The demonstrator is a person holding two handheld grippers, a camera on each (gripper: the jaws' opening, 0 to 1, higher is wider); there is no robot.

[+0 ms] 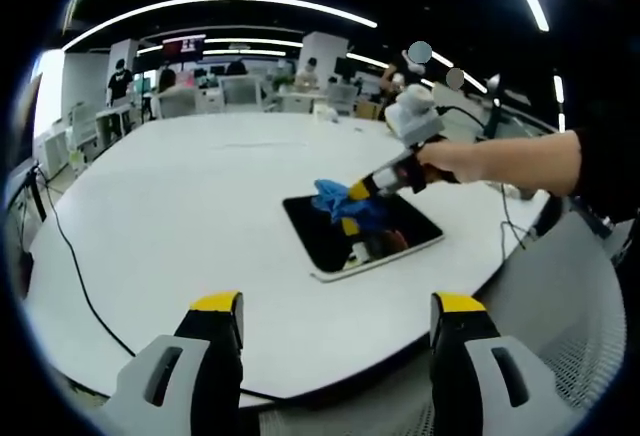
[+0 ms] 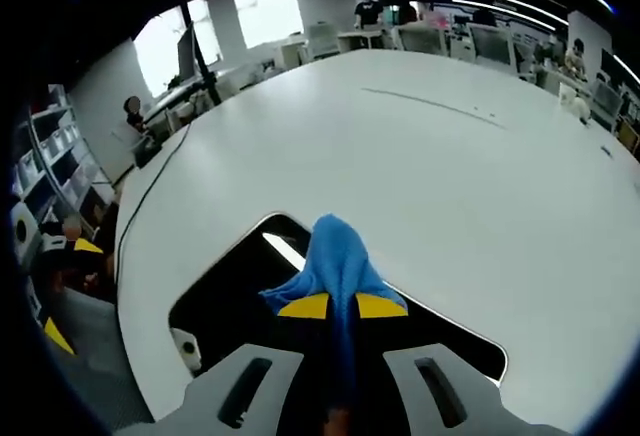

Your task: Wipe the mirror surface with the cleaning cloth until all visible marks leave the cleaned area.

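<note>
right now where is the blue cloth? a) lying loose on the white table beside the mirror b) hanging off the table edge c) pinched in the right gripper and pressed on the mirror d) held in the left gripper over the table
c: the right gripper has its yellow-tipped jaws closed on the blue cloth, which rests on the dark mirror; the left gripper is open and holds nothing.

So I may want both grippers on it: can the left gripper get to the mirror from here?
Probably yes: the left gripper is open, with bare table between it and the mirror.
</note>
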